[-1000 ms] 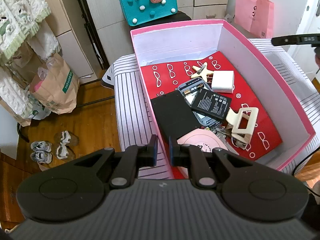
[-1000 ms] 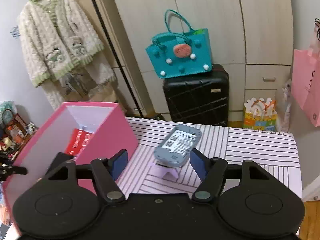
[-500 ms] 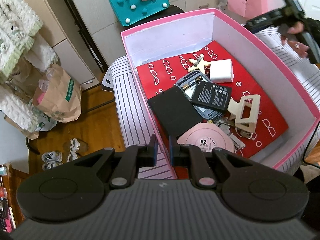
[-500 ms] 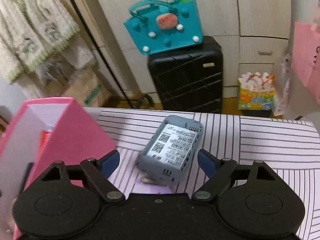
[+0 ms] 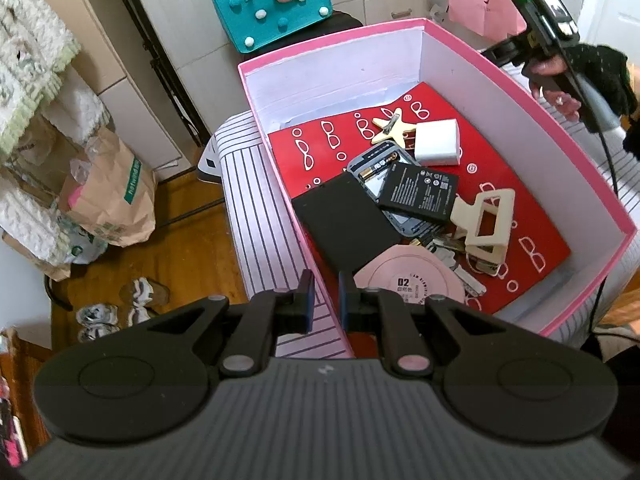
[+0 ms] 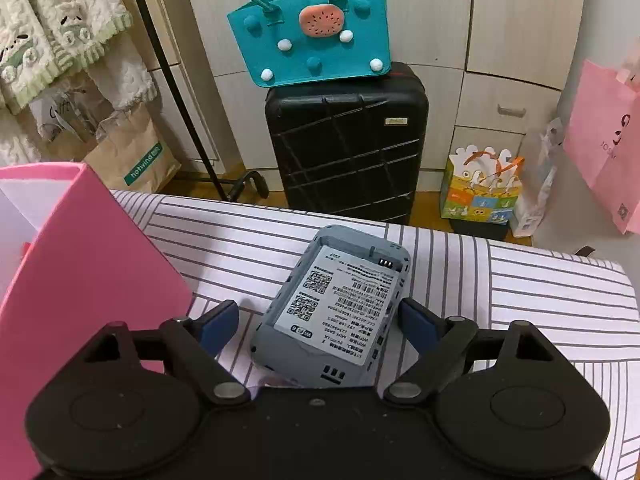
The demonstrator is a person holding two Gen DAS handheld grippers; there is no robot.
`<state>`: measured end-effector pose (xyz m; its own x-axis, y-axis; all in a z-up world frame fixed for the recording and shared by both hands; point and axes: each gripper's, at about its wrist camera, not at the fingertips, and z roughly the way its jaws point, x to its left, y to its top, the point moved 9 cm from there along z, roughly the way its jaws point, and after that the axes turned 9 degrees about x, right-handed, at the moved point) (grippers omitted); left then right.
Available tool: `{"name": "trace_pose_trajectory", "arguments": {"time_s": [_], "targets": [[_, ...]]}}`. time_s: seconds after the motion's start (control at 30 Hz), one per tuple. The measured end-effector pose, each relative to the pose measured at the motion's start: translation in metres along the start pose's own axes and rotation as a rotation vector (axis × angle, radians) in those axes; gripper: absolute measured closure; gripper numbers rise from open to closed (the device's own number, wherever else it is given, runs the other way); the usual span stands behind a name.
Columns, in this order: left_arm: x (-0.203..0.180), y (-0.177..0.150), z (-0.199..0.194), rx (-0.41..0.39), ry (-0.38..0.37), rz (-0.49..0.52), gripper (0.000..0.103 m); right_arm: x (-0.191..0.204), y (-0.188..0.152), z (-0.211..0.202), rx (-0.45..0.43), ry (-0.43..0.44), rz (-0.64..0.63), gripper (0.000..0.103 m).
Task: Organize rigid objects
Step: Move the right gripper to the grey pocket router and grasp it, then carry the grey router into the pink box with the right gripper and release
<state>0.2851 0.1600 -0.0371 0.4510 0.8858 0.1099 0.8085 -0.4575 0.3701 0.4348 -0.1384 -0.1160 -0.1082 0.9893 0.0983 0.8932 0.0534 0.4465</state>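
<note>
A: We hold our right hand-held gripper (image 6: 316,322) tilted down over the striped tabletop (image 6: 500,280), jaws wide, having just been opening.
B: The grey device (image 6: 336,312) lies between its fingers, untouched, just beside the pink box (image 6: 88,264).
A: Our left hand-held gripper (image 5: 323,296) is nearly closed, straddling the box's near wall, pinching nothing we can see
</note>
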Motion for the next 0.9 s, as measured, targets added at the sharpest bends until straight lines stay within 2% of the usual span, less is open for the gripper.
{"name": "trace_pose_trajectory", "arguments": {"time_s": [0.3,0.47,0.9], "targets": [[0.002,-0.003,0.0,-0.015,-0.016,-0.012,0.092,-0.009,0.002,-0.005,-0.009,-0.03,-0.032,0.036],[0.002,-0.002,0.0,-0.02,-0.015,-0.018,0.092,-0.009,-0.005,-0.013,-0.009,0.017,-0.014,0.036],[0.003,-0.003,-0.001,-0.018,-0.026,-0.045,0.092,-0.007,-0.042,-0.068,-0.056,0.06,-0.029,0.038]]}}
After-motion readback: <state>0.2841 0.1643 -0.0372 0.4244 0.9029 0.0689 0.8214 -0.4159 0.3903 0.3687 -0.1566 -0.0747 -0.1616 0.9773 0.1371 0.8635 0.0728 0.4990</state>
